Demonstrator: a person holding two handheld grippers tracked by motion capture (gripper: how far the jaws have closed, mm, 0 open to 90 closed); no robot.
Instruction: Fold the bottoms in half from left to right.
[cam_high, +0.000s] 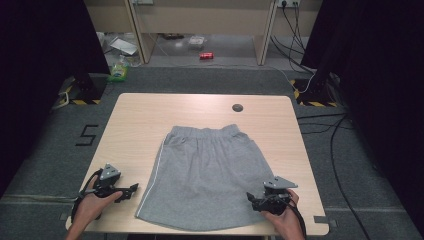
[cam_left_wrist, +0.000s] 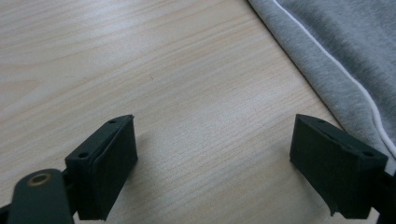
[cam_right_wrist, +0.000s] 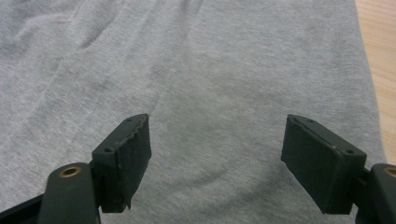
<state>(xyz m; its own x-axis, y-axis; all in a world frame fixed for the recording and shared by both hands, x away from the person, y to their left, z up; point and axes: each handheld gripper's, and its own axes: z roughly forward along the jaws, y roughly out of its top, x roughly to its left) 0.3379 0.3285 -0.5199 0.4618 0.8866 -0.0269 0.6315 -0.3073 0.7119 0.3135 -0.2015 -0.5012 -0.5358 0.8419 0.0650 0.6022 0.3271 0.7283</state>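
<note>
You have one pair of grey shorts (cam_high: 205, 175) spread flat on the wooden table, in the lower middle of the high view. The gathered elastic waistband lies toward the top of the frame, the wider hem toward the bottom, close to the near table edge. A thin white stripe runs down the seam on the frame's left side, curving slightly from waistband to hem. The fabric is a soft heathered jersey with shallow creases fanning down from the waistband. In the left gripper view the shorts (cam_left_wrist: 345, 46) sit in the upper right corner, the white stripe clear. In the right gripper view the shorts (cam_right_wrist: 196, 79) show faint folds at upper left.
</note>
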